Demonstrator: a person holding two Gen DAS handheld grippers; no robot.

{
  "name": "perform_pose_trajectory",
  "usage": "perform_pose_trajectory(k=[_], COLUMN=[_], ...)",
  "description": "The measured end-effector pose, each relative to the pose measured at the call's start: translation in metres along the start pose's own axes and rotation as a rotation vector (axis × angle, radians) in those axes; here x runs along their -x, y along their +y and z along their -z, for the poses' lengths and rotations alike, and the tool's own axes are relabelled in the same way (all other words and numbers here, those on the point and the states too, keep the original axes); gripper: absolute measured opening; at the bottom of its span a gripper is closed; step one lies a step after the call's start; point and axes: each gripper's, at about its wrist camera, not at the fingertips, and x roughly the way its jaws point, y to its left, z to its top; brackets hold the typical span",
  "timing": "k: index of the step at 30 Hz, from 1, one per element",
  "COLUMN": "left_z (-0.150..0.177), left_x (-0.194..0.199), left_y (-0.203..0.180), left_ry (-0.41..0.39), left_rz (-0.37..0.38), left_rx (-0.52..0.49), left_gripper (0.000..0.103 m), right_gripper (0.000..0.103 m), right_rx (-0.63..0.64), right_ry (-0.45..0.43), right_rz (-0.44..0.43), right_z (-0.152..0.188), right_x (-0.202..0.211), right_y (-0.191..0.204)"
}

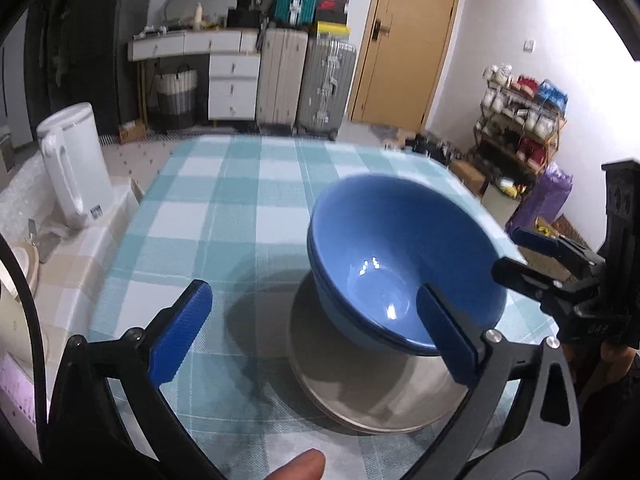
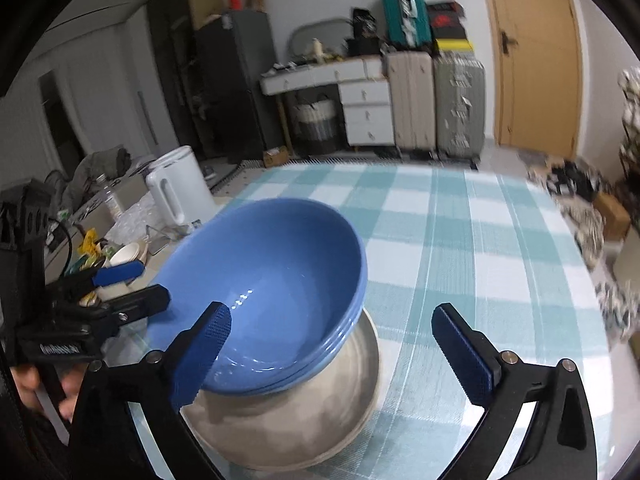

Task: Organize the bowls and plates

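A nest of blue bowls (image 1: 384, 248) (image 2: 272, 272) rests on a stack of beige plates (image 1: 360, 392) (image 2: 320, 412) on the checked tablecloth. My left gripper (image 1: 316, 334) is open, its jaws spread wide. Its right finger (image 1: 448, 336) overlaps the bowls' near rim and its left finger stands over bare cloth. My right gripper (image 2: 334, 354) is also open, with its left finger (image 2: 204, 352) in front of the bowls' near rim and the other over the cloth. Each gripper shows in the other's view, the right gripper (image 1: 524, 258) and the left gripper (image 2: 148, 284), on opposite sides of the bowls.
A white kettle (image 1: 76, 168) (image 2: 176, 188) stands on a side counter left of the table (image 1: 224, 208). Cream cups (image 2: 128, 256) and clutter lie beside it. Suitcases (image 1: 304, 84), drawers and a door are behind the table. A thumb (image 1: 296, 468) shows at the bottom edge.
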Motion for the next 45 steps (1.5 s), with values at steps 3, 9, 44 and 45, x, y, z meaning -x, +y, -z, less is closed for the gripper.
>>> perform_pose_trajectory(k=[3,9,44,45], left_z=[0.003,0.025,0.077,0.077], left_x=[0.014,0.033,0.008,0.008], left_y=[0.004,0.007,0.021,0.021], left_ry=[-0.035,-0.112,-0.201,-0.201], left_rz=[0.003,-0.013,0.07,0.069], left_rx=[-0.01,-0.083,-0.085,-0.085], left_gripper=[0.102,0.102,0.102,0.102], right_gripper=[0.102,0.102,0.103,0.103], right_rx=[0.051,0.089,0.115,0.11], right_ry=[-0.046,-0.109,-0.269,-0.267], right_rz=[-0.016,-0.053,-0.159,-0.158], right_z=[0.005,0.023,0.097,0.097], right_x=[0.012,0.033,0.052,0.051], right_y=[0.003,0.0,-0.006,-0.007])
